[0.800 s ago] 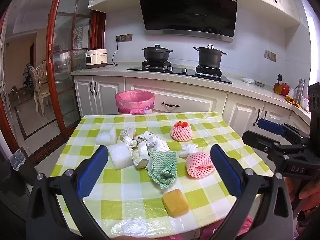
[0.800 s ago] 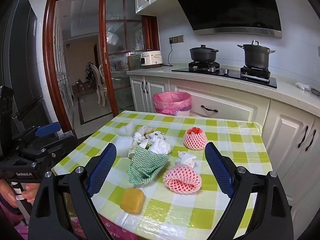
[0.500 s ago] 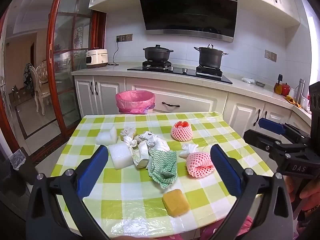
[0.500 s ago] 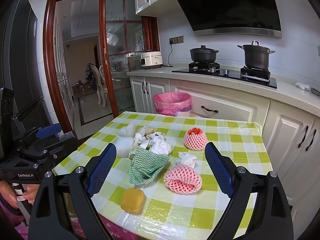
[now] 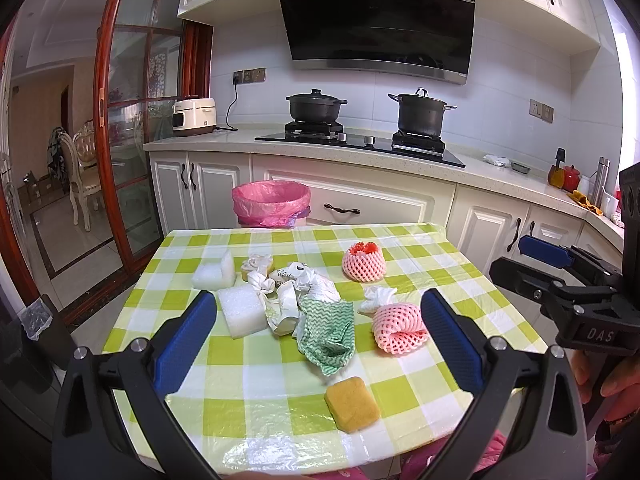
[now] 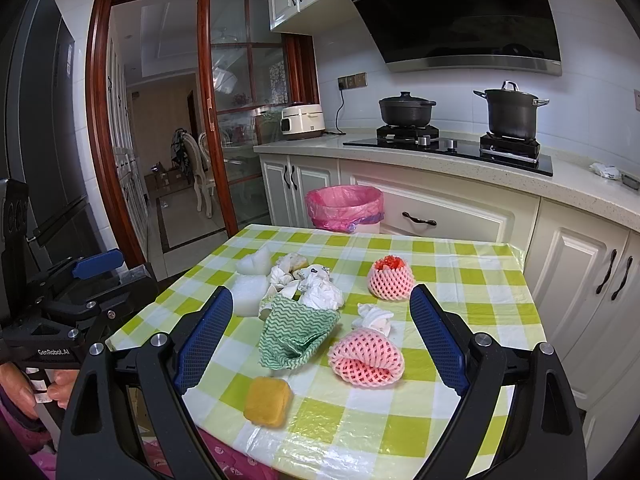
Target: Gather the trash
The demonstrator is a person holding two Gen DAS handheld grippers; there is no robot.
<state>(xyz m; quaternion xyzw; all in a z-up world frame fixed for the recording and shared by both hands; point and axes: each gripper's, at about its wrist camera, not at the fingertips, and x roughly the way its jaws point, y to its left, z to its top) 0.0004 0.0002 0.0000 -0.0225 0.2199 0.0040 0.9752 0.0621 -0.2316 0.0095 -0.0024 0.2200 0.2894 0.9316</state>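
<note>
Trash pile (image 5: pixel 304 304) on table, ahead of open left gripper (image 5: pixel 318 336)

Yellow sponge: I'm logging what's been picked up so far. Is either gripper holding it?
No. The yellow sponge lies on the table, while the right gripper and left gripper are open and empty.

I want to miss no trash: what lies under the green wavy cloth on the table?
The green wavy cloth lies partly over crumpled white paper and a printed wrapper; its front rests on the checked tablecloth. Anything fully beneath it is hidden.

bare near table edge (image 5: pixel 248 396), trash pile (image 5: pixel 296 300) crowding the middle
</note>
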